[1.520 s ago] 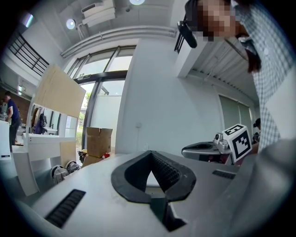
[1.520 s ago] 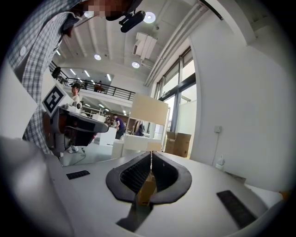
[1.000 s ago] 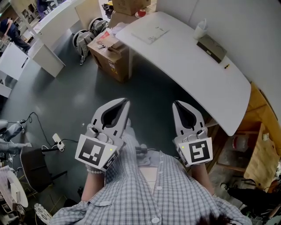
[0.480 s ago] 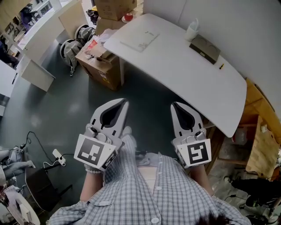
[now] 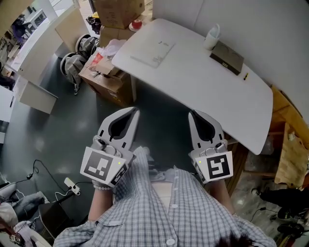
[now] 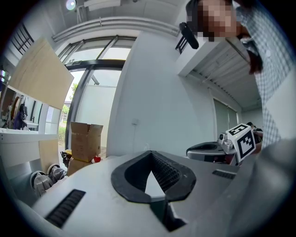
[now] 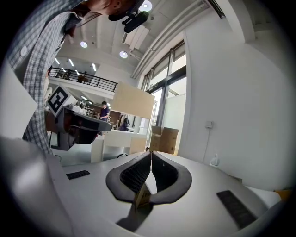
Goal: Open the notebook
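Two tools are showing in the head view: one left tool and one right tool. One person in a checked shirt is holding them. One white surface is carrying four things: one notebook, one dark flat box, one white container, and one yellow-and-black item too small to name. Three cardboard boxes are standing by its far end: one open cardboard box and two further boxes behind it. Two round grey objects are lying beside them. One power strip is lying on the floor.
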